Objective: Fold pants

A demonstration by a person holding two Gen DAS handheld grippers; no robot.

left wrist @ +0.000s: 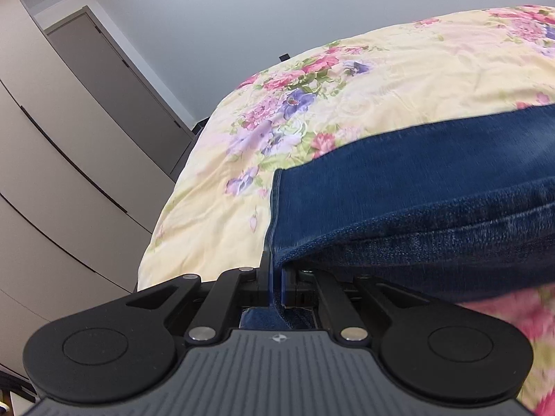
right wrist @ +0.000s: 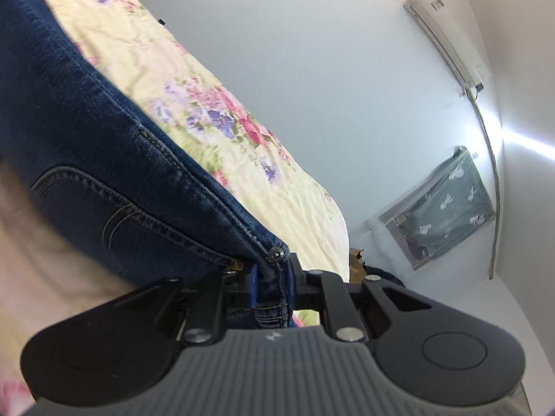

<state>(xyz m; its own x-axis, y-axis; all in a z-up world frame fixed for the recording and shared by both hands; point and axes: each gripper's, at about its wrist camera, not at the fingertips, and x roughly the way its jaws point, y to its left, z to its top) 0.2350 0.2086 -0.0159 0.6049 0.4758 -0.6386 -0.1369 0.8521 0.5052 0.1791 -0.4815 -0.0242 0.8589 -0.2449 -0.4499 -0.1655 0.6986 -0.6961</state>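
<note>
Two grippers, both with denim pinched in them. The left gripper (left wrist: 276, 287) has its jaws clenched tight on a hemmed edge of the blue jeans (left wrist: 416, 187), with the stitched hem running straight up out of the jaws. From there the denim spreads off to the right as a lifted fold, and you can see a dark gap under it where it hangs clear of the bed (left wrist: 208, 215).

The right gripper (right wrist: 272, 286) has its jaws clamped on the waistband corner of the jeans (right wrist: 86, 131), right below a small metal rivet (right wrist: 276, 253). A curved pocket seam (right wrist: 104, 190) with double stitching sits just left of the grip, and the denim runs away up and to the left.

Past the jeans in both views is the bed's pale yellow bedspread with pink and purple flower clusters, and the far part of the jeans lies on it toward the bed's middle. In the left wrist view the bed's left edge drops off beside beige wardrobe doors (left wrist: 69, 159), with a grey door (left wrist: 118, 93) further back. In the right wrist view the bed's right edge ends near a white wall, where an air conditioner (right wrist: 447, 31) sits high up and a green patterned cloth (right wrist: 447, 204) covers something lower down.
</note>
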